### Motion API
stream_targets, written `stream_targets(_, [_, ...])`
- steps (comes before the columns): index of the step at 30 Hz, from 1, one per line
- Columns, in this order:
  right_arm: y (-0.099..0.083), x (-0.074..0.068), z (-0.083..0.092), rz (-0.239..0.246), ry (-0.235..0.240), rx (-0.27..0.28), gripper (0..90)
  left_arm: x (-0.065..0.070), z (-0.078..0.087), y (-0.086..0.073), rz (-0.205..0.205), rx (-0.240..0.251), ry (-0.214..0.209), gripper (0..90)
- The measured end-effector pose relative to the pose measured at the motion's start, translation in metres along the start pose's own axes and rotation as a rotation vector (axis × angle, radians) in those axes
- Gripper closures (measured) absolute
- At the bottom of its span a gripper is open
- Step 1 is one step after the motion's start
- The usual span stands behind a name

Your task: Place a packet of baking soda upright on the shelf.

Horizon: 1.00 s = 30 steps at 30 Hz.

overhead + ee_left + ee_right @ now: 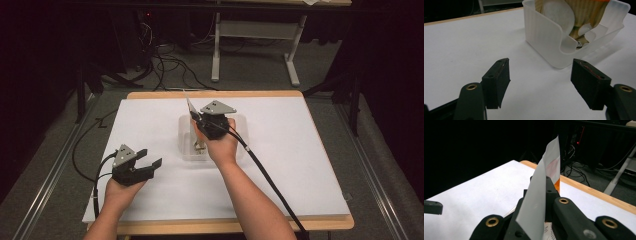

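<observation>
Above a frosted plastic bin (186, 142) on the white table (300, 165), the right gripper (543, 195) pinches a thin packet (541, 192), possibly a sachet, which rises past its fingertips. The left gripper (540, 82) rests spread and empty, the bin just beyond its fingers (590, 83), more packets (584, 12) inside.

Left gripper (150, 159) held low at the near left, jaws spread wide apart, nothing between them. Right gripper (196, 118) raised over mid-surface, jaws pressed together on a thin packet (541, 192), forearm (250, 200) reaching diagonally in from the bottom edge.
</observation>
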State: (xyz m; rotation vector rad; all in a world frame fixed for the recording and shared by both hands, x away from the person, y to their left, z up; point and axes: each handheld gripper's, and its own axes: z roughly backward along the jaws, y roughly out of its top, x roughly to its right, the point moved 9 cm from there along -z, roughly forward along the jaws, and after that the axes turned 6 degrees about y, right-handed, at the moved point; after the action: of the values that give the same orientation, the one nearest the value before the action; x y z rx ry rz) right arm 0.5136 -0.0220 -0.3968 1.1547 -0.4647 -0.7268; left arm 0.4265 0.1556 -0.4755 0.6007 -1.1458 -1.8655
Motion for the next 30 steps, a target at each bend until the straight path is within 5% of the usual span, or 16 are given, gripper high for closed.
stream_targets(30, [-0.019, -0.012, -0.004, -0.004, 0.018, -0.018, 90.0, 0.000, 0.001, 0.001, 0.000, 0.004, 0.000, 31.9])
